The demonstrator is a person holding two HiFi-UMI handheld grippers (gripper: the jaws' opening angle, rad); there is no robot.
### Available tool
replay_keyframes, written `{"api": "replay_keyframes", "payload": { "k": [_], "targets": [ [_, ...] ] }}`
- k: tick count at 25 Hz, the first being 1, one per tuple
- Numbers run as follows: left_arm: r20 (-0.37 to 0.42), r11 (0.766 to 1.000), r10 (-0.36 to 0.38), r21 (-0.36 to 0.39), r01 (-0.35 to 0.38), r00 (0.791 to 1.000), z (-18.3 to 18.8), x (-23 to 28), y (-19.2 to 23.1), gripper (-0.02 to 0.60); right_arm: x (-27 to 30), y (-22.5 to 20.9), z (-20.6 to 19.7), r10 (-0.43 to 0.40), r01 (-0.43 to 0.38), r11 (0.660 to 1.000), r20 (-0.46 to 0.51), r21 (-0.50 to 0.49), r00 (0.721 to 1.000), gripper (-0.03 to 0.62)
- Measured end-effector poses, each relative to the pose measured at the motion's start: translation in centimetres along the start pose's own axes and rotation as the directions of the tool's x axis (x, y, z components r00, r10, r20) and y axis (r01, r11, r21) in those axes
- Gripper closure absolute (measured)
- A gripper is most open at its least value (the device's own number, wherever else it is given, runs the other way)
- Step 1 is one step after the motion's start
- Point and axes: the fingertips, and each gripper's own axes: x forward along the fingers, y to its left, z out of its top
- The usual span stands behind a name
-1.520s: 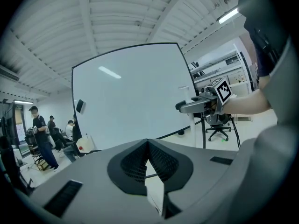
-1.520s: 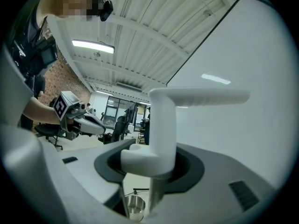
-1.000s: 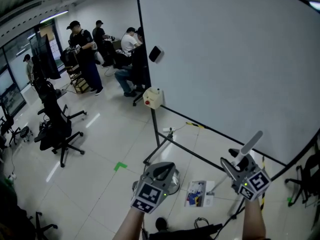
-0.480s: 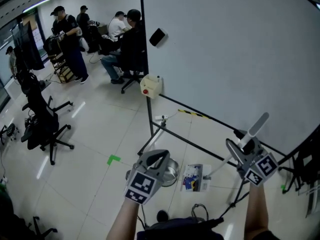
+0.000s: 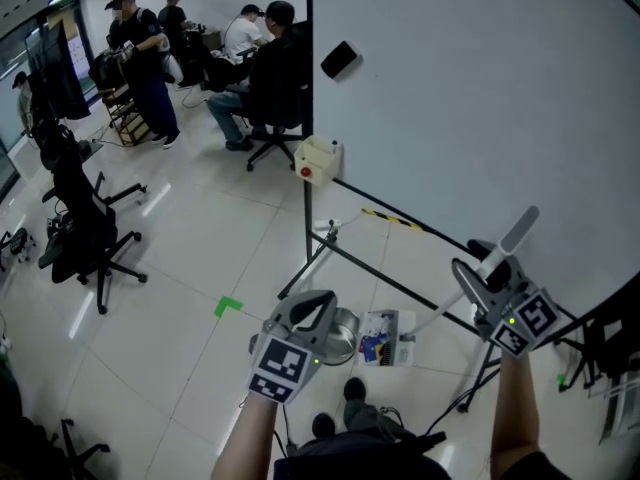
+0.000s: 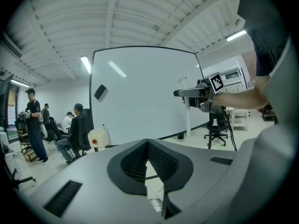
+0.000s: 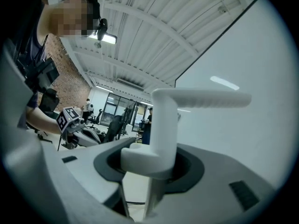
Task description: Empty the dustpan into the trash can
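Dustpan [image 5: 386, 336], a long-handled one, sits low by the floor just beside the steel trash can [image 5: 344, 338], its white handle [image 7: 163, 125] clamped in the right claw [image 5: 483, 286]. The left claw [image 5: 312, 313] is closed on nothing and shows near the can. To tip well, I'd judge: bring the pan over the can's mouth first, keep it level until its lip is inside the rim, then tilt slowly. Print on the colourful litter in the pan is too small to read; the whiteboard [image 5: 480, 98] beyond bears no writing.
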Motion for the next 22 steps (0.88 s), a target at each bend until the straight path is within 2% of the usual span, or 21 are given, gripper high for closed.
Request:
{"api": "replay_keyframes", "payload": {
  "k": [10,22],
  "targets": [
    [-0.024,0.991,0.119,-0.057,-0.120,0.993,-1.7,-0.8,5.4,0.583,6.1,-0.6,-0.6,0.108,-0.109,0.994,0.027,0.018,0.994,0.391],
    [-0.080,0.973,0.181,-0.128,-0.190,0.980,-4.8,1.0,9.1,0.583,13.9,-0.1,-1.7,0.271,-0.271,0.962,0.021,-0.024,0.962,0.390]
  ]
}}
